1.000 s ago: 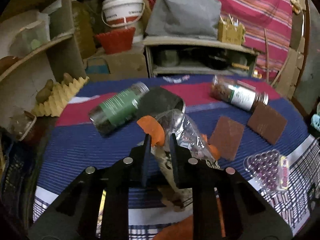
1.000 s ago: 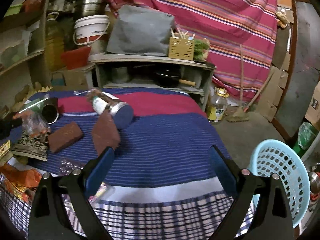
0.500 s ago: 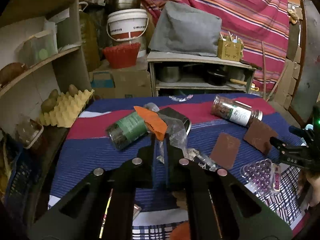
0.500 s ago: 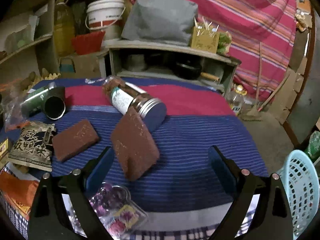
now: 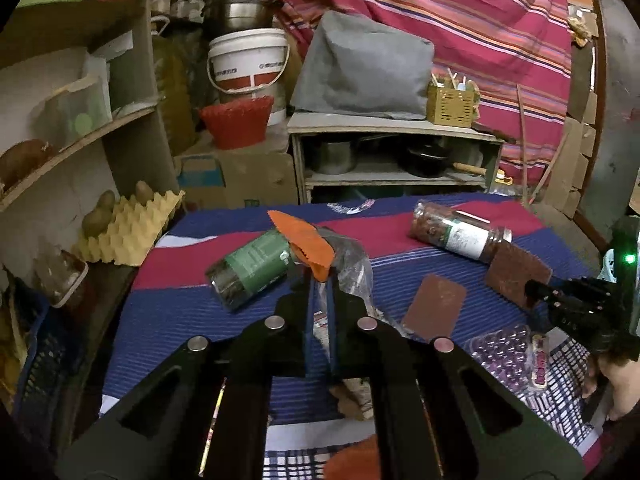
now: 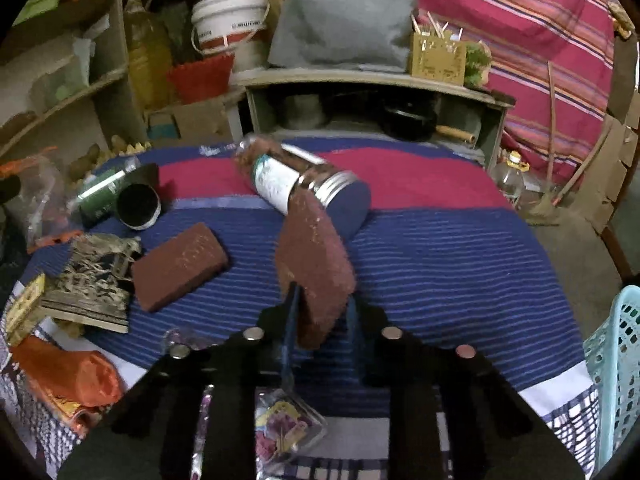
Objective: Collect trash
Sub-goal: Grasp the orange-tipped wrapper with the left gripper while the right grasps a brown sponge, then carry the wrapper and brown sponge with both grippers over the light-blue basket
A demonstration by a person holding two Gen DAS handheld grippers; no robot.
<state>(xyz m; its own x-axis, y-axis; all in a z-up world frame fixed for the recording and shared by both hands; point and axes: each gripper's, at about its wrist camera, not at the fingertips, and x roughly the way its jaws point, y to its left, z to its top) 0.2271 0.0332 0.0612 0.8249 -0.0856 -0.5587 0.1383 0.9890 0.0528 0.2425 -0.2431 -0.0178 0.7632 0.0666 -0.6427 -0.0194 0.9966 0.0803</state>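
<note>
1. Left gripper (image 5: 319,280): jaws nearly closed, pinching a clear plastic bag (image 5: 352,268) with an orange top edge (image 5: 306,242); bag is lifted, hanging in front of the green-label jar (image 5: 250,268) lying on the striped cloth (image 5: 180,304).
2. Right gripper (image 6: 320,312): jaws narrowed around the near end of a brown scouring pad (image 6: 314,258); pad tilts up off the cloth, far end against the metal lid of the white-label jar (image 6: 292,178); cannot tell how firm the grip is.
3. Left view only: egg tray (image 5: 128,228) with potatoes at the table's left edge; right gripper seen side-on at the right, fingers (image 5: 560,292) at the pad's edge (image 5: 516,274); second brown pad (image 5: 436,306) flat on the cloth; clear blister tray (image 5: 508,356) beside it.
4. Right view only: light blue basket (image 6: 616,364) off the table's right edge; open black mouth of the green-label jar (image 6: 138,206); printed packet (image 6: 90,280) just left of the second pad (image 6: 180,266); orange wrapper (image 6: 68,376) at the near left corner; bag (image 6: 40,200) visible only at the far left, blurred.
5. Both views: white bucket (image 5: 248,64), grey cushion (image 5: 364,68) on the shelf unit behind the table.
</note>
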